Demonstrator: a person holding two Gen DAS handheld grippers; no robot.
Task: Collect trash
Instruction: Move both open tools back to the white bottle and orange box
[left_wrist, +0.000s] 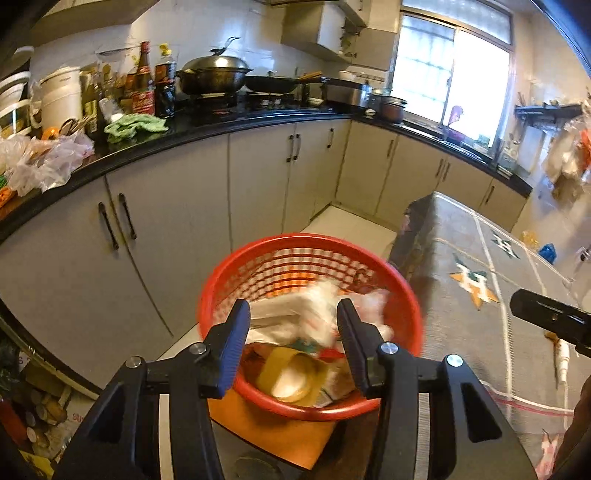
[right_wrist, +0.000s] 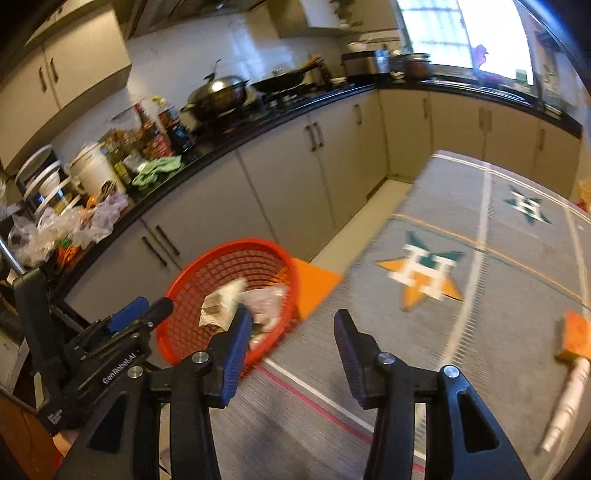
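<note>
A red mesh basket (left_wrist: 310, 240) sits on an orange stool (left_wrist: 273, 432) beside the table. It holds crumpled white wrappers (left_wrist: 325, 306), blurred, and a yellow roll (left_wrist: 291, 376). My left gripper (left_wrist: 293, 308) hangs open right above the basket, and its pads touch nothing. In the right wrist view the basket (right_wrist: 229, 245) lies to the left with paper scraps (right_wrist: 221, 302) inside. My right gripper (right_wrist: 292, 314) is open over the table's edge, next to the basket, with nothing between its fingers. The left gripper (right_wrist: 140, 310) shows at that view's lower left.
A grey patterned cloth covers the table (right_wrist: 480, 332) on the right. On it lie an orange block with a white handle (right_wrist: 574, 336) and a pink scrap (left_wrist: 550, 450). A black counter (left_wrist: 221, 129) with bottles, woks and plastic bags (left_wrist: 48, 158) runs behind, over grey cabinets.
</note>
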